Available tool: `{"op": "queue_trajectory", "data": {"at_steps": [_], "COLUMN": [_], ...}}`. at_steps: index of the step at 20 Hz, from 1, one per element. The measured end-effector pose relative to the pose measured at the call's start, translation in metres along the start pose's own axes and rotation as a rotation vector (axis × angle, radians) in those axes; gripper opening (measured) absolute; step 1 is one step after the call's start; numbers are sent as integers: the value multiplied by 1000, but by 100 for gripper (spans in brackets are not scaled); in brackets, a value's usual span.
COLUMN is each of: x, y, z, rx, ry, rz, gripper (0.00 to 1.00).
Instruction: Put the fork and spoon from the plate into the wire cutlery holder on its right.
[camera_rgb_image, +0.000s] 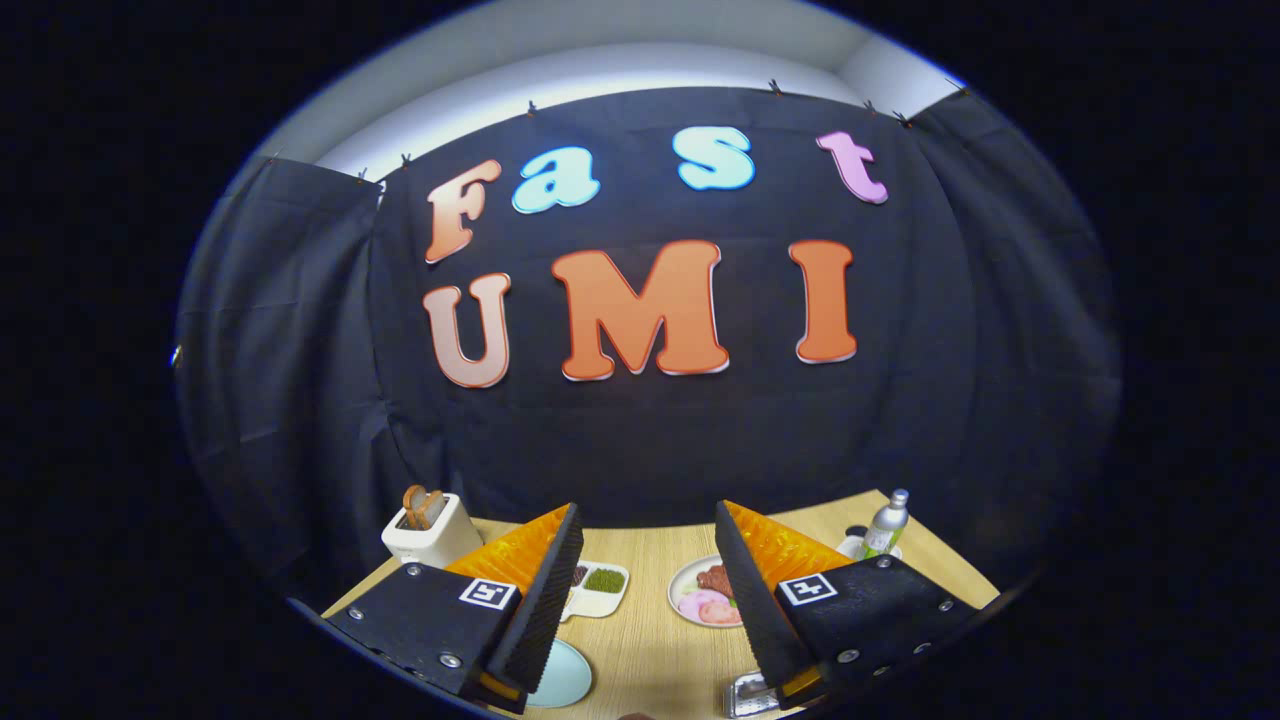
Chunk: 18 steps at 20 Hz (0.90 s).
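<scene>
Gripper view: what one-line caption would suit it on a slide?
Open hand-held gripper raised over a wooden table, toaster beyond the fingers, plate of food and bottle ahead.

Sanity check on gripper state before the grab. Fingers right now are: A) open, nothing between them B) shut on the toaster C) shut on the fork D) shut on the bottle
A: the gripper is open, bare wooden table showing between the fingers, toaster and bottle beyond them.

Dim booth, light strip above dark wall; strong fisheye bending at edges; sharp focus.
</scene>
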<state>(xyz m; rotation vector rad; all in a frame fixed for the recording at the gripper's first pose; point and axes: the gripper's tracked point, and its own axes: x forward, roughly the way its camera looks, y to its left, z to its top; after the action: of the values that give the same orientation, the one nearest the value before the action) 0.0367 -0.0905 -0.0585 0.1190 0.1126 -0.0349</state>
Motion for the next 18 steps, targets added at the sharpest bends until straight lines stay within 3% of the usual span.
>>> {"op": "queue_trajectory", "data": {"at_steps": [3,7,18], "x": [-1,2,6], "y": [28,67,160], "z": [14,3,-93], "rx": [-46,-40,-68], "ry": [-63,-43,185], "rz": [38,100,267], "gripper": [80,83,85]}}
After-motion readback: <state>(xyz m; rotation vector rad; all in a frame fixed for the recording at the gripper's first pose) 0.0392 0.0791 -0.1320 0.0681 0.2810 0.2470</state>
